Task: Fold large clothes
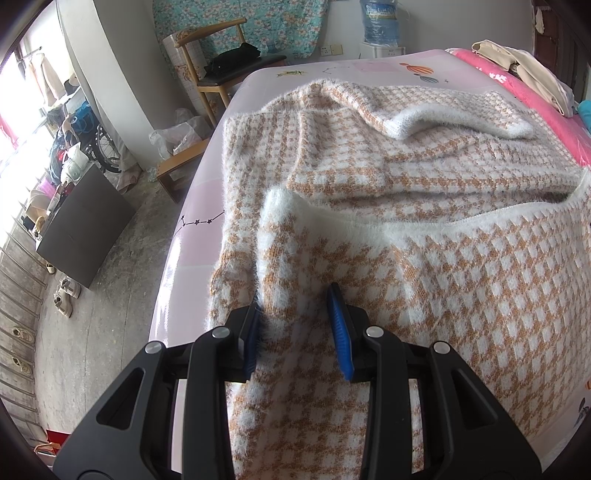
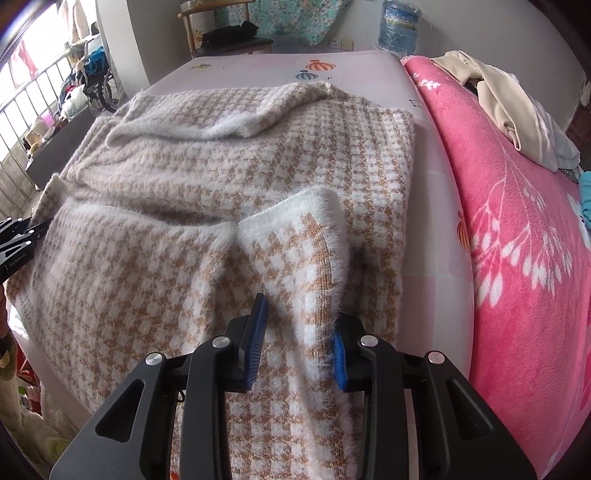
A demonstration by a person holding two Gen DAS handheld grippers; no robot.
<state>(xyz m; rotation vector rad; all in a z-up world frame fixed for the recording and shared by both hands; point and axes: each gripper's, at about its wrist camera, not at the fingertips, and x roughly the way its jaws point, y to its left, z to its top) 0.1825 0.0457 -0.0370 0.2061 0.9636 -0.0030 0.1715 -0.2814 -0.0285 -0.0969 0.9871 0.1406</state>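
A fluffy tan-and-white houndstooth sweater [image 1: 424,177] lies spread on the bed, one white-cuffed sleeve folded across its far end. In the left wrist view my left gripper [image 1: 295,295] is shut on a raised fold of the sweater's near left edge, its white hem bunched just beyond the blue pads [image 1: 341,332]. In the right wrist view the sweater [image 2: 221,166] fills the middle, and my right gripper [image 2: 300,310] is shut on the near right corner, fabric pinched between its pads. The left gripper [image 2: 22,236] shows at that view's left edge.
The pale pink sheet [image 1: 199,206] covers the bed, whose left edge drops to the floor. A bright pink blanket [image 2: 517,240] runs along the right side with beige clothes [image 2: 509,103] piled on it. A wooden chair [image 1: 221,70], water bottle [image 1: 380,22] and dark box [image 1: 81,221] stand beyond.
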